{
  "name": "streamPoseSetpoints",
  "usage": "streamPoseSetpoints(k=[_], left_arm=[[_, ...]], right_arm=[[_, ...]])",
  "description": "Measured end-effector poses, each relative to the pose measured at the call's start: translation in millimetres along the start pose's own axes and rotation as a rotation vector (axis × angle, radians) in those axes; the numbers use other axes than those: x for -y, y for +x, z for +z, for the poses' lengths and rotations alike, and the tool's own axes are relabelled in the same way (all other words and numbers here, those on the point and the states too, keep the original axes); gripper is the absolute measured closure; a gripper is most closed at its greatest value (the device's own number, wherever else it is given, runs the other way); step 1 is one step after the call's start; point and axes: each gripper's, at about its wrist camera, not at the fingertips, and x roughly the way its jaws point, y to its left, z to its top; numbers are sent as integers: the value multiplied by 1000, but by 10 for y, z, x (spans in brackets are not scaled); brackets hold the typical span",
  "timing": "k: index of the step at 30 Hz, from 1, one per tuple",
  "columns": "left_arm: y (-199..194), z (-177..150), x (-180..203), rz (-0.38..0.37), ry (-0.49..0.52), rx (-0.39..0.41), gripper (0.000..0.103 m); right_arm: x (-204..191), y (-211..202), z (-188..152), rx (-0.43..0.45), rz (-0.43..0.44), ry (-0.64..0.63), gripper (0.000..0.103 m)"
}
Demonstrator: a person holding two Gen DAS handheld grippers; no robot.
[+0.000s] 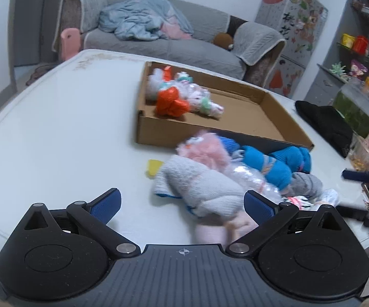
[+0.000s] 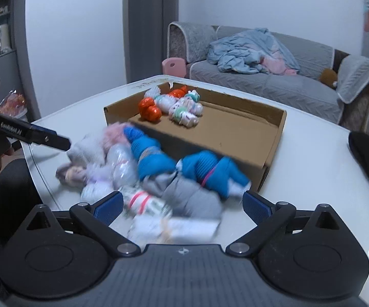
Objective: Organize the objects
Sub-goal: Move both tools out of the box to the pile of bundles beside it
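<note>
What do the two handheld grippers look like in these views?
Both look alike. The left gripper and right gripper each have a ribbed dark grey body with a small crosshair mark, two round black discs, black linkage arms with silver pivot pins, and blue textured pads. White lettering runs along the left one's side in the right wrist view.

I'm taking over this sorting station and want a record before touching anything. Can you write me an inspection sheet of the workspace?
Surface: white table, mostly bare on its left side in the left wrist view.
Job's things: cardboard tray holding a few bundles, one orange bundle among them; pile of bundles outside it, blue, grey and pink, blurred.
Clutter: small yellow item beside the pile; black fabric and packets at the table's right edge.
Grippers: left gripper open, right gripper open, neither pressing on a bundle.
Cables: nothing seen.
Surroundings: grey sofa with a blue blanket, shelves.
</note>
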Motion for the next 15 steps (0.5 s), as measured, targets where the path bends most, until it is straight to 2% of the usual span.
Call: streamPoseSetpoints(k=[9,12,13,15], left_arm=[[336,13,121,12,45,-9,1],[403,14,117,20,65,0,2],[425,14,110,17,70,1,3],[461,19,97,1,73,-1,8]], right_arm=[[-95,205,-251,8,-83,26,3],[-41,181,-292,12,-84,51,13],[-16,184,-294,12,-85,59,21],[-6,180,-319,9,-80,76,23]])
